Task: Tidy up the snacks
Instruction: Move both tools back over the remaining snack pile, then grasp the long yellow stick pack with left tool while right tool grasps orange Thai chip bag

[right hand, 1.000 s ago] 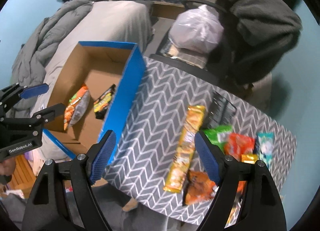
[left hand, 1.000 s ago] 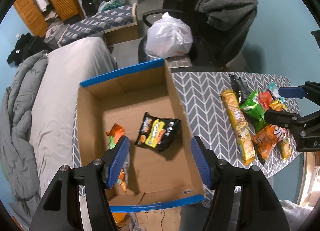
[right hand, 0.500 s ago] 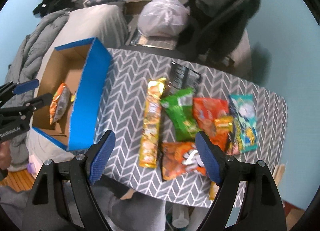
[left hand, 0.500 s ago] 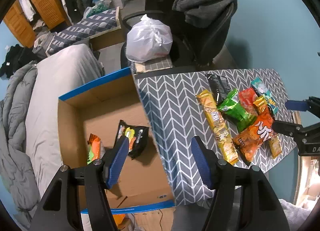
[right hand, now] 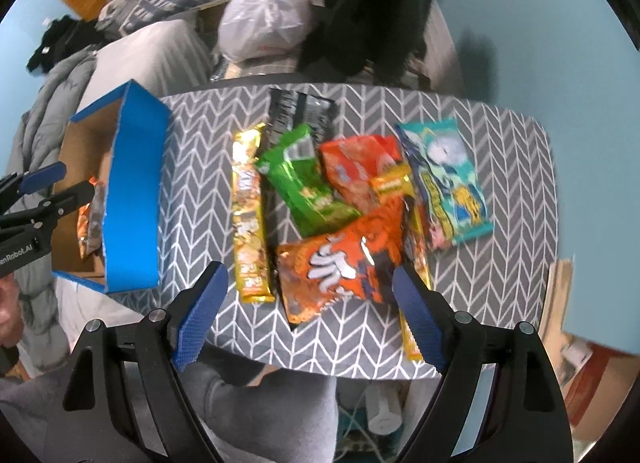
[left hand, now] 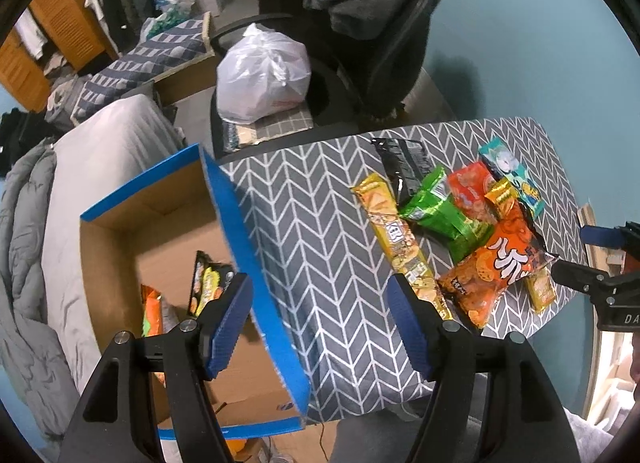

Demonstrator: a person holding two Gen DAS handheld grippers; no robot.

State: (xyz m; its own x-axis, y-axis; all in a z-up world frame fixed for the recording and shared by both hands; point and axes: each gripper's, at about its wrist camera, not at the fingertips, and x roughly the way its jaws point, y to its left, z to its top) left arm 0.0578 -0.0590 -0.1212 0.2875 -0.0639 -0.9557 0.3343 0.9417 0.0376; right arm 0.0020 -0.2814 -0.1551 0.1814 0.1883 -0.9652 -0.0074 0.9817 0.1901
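A blue cardboard box (left hand: 256,263) stands at the table's left end; it shows in the right wrist view too (right hand: 134,199). Inside lie a black-and-yellow snack bag (left hand: 206,283) and an orange bag (left hand: 152,309). Several snacks lie in a pile on the table: a long yellow pack (right hand: 248,215), a green bag (right hand: 308,187), an orange bag (right hand: 340,259), a red bag (right hand: 356,171), a teal bag (right hand: 444,179) and a black bag (right hand: 298,111). My left gripper (left hand: 320,327) is open and empty above the box's right wall. My right gripper (right hand: 308,315) is open and empty above the orange bag at the table's front edge.
The table has a grey chevron cloth (left hand: 316,223). Behind it stands a dark office chair (left hand: 360,23) with a white plastic bag (left hand: 264,75) on it. A bed with grey bedding (left hand: 80,167) lies left of the box. A teal wall is at the right.
Both grippers have moved to the right, from over the box toward the snack pile. Both stayed open and empty. The snacks have not moved.
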